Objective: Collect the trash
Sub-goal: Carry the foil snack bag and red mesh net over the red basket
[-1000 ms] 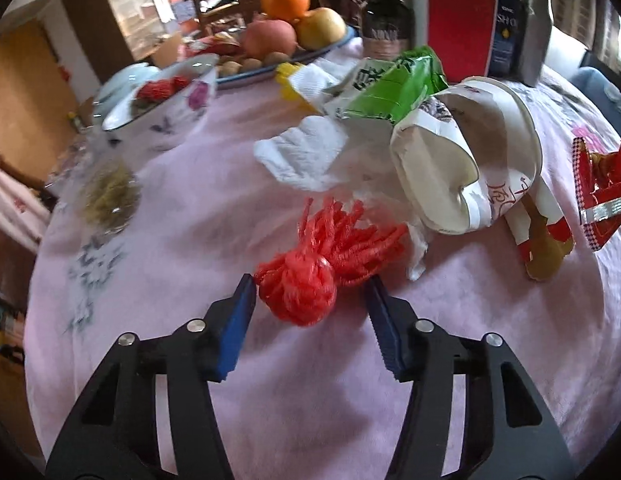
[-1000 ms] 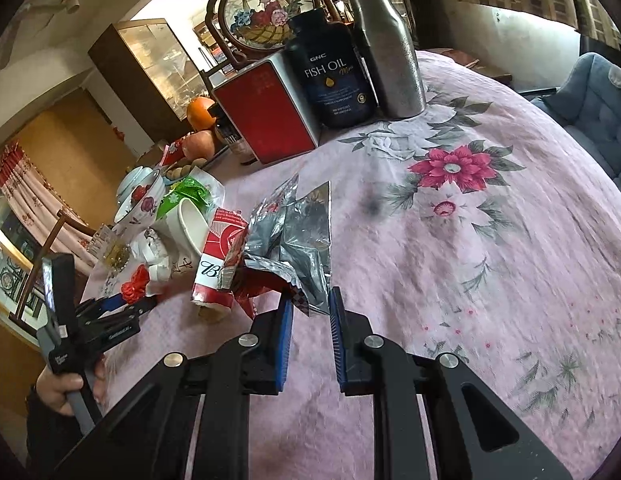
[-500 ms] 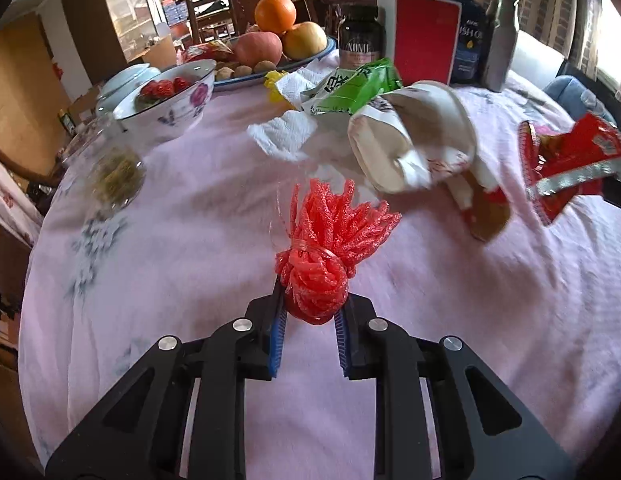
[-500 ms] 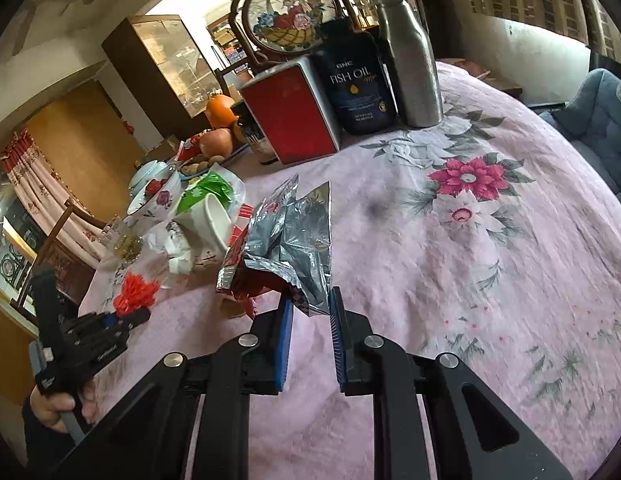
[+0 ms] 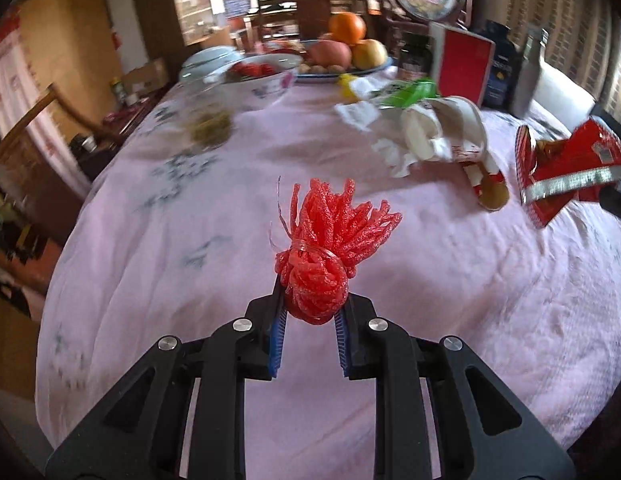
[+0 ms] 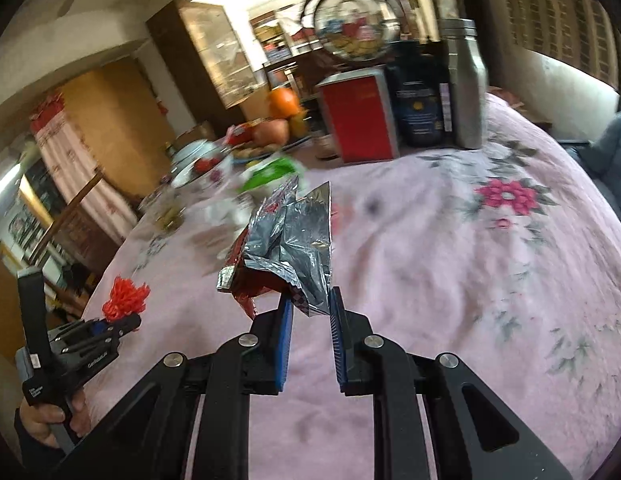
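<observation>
Left gripper clamped on red net, frame centre, clear of cloth. Right gripper pinched foil wrapper, centre. Carry step; next needs bin, none visible.

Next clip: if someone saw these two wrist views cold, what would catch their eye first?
First, the bright red foam fruit net, bunched into a ball and clamped in the left gripper above the pink tablecloth. Next, the crumpled red-and-silver snack wrapper pinched by a corner in the right gripper. Behind them, at the table's far side, a crushed paper cup lies among tissues before a fruit plate.
</observation>
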The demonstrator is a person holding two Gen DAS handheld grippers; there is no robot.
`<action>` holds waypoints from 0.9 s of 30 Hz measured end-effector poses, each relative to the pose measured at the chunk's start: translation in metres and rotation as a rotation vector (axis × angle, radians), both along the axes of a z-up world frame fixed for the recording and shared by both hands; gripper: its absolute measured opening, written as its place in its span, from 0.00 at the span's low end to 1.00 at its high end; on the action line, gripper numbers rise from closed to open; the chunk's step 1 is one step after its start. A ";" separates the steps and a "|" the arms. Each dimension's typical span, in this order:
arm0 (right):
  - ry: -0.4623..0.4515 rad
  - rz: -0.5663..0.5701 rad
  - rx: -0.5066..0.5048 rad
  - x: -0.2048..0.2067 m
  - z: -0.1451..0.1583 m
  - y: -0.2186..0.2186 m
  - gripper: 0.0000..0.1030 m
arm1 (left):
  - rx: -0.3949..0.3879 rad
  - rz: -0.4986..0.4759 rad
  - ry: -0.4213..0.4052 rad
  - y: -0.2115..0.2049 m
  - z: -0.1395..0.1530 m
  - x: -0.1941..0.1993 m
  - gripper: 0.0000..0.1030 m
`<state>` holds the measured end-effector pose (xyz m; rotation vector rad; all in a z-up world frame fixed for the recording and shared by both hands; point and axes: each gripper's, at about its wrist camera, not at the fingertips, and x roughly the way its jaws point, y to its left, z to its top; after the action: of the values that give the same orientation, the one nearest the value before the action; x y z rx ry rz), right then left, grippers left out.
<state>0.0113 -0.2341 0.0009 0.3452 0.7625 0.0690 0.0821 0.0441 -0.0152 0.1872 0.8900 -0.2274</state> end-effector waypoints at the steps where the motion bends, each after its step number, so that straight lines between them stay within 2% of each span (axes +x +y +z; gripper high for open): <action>1: 0.004 0.021 -0.007 0.000 -0.001 0.009 0.18 | -0.006 0.018 0.001 0.005 -0.001 -0.003 0.22; 10: 0.038 0.152 -0.060 -0.008 -0.007 0.066 0.18 | -0.076 0.139 -0.010 0.045 -0.006 -0.042 0.22; 16: 0.033 0.242 -0.055 -0.011 -0.007 0.100 0.18 | -0.119 0.226 -0.071 0.076 0.007 -0.084 0.22; 22: 0.018 0.395 -0.035 -0.015 -0.004 0.160 0.18 | -0.116 0.339 -0.131 0.118 0.019 -0.122 0.22; 27: 0.012 0.584 -0.017 -0.024 0.002 0.234 0.18 | -0.109 0.456 -0.166 0.164 0.025 -0.152 0.22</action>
<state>-0.0126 -0.0001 0.0025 0.0972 0.8556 0.6090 -0.0701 0.2079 0.0097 -0.0993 0.7310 0.1625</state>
